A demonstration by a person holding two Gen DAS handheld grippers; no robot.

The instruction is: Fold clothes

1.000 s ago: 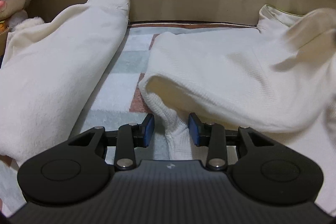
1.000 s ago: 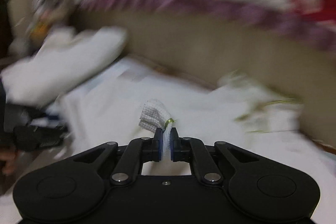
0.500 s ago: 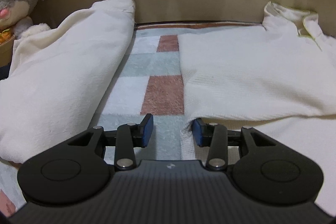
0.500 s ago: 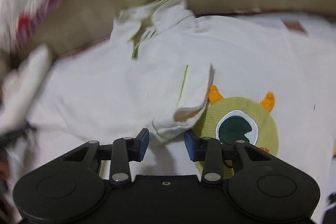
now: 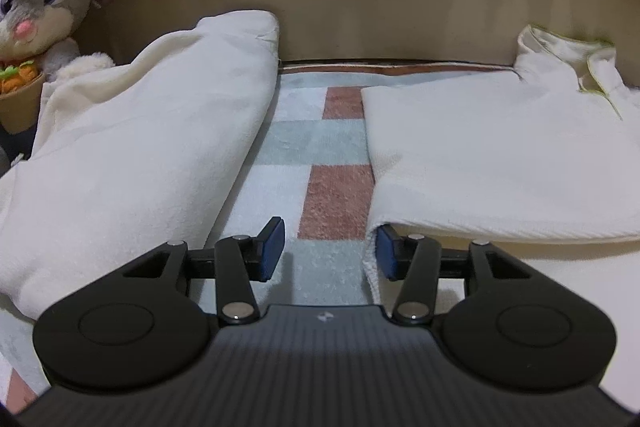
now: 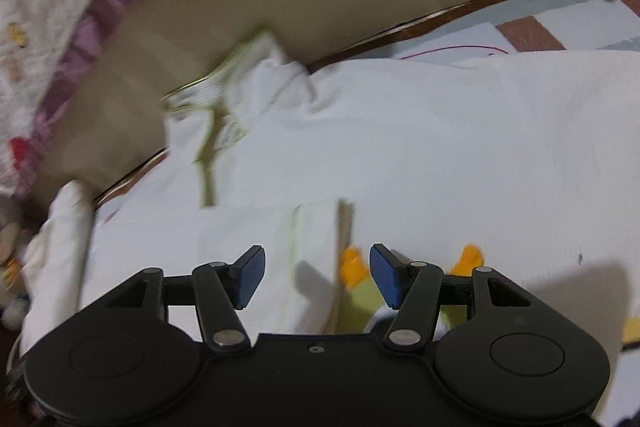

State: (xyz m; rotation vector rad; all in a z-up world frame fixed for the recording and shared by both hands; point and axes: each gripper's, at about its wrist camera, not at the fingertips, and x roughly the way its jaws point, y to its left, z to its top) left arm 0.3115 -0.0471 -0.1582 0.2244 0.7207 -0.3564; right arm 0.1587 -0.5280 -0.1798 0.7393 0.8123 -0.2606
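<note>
White knit cloth: a cream shirt [image 5: 492,155] now lies flat on a checked blanket [image 5: 320,143], its left side folded inward. A second ago both grippers pinched it; both have since let go, so this fold looks finished. The left gripper [image 5: 326,253] has its fingers wide apart, the right one brushing the shirt's folded edge. The right gripper [image 6: 316,277], fingers also wide, hangs empty over the folded sleeve [image 6: 224,239] beside a green cartoon print [image 6: 360,301].
</note>
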